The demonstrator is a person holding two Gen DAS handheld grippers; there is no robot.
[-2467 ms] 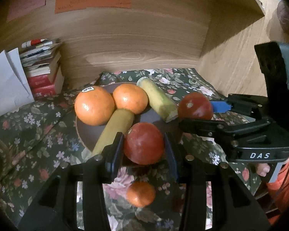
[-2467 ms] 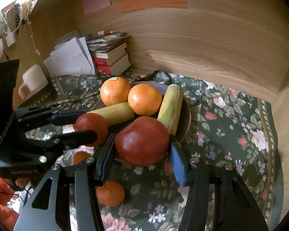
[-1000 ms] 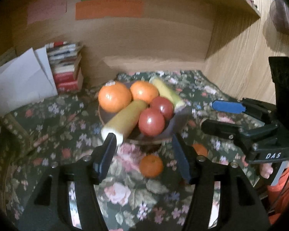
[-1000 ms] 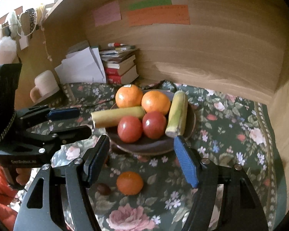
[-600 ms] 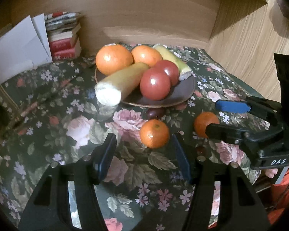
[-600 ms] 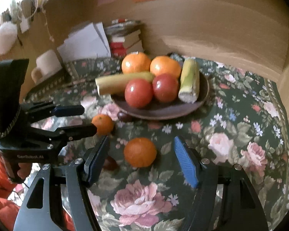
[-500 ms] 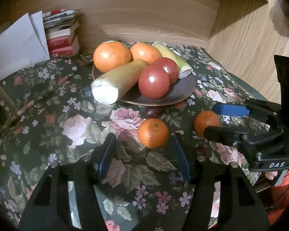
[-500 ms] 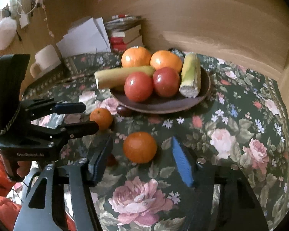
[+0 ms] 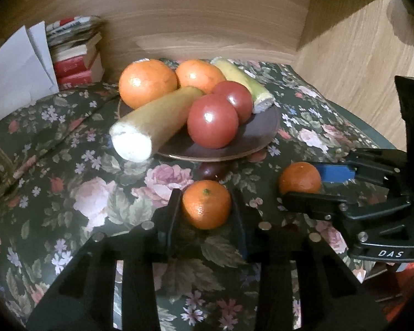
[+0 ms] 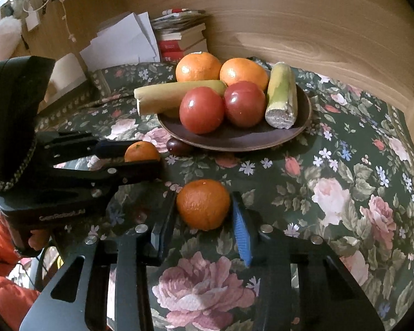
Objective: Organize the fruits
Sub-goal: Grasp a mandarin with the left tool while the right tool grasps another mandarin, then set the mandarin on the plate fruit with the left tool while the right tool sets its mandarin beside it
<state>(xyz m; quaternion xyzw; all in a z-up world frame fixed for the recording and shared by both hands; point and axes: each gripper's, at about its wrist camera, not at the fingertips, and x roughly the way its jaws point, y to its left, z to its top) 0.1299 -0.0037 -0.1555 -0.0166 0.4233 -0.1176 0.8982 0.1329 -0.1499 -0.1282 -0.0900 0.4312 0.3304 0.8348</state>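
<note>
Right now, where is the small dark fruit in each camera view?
Left wrist: centre, the small dark fruit sits just below the plate, at its near rim.
Right wrist: left of centre, by the near-left rim of the plate.
Shared landmark: the brown plate.

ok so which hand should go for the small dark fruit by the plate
Left, probably. The dark fruit lies straight ahead of the left gripper, just beyond the mandarin between its fingers; from the right gripper it sits further off, to the left.
</note>
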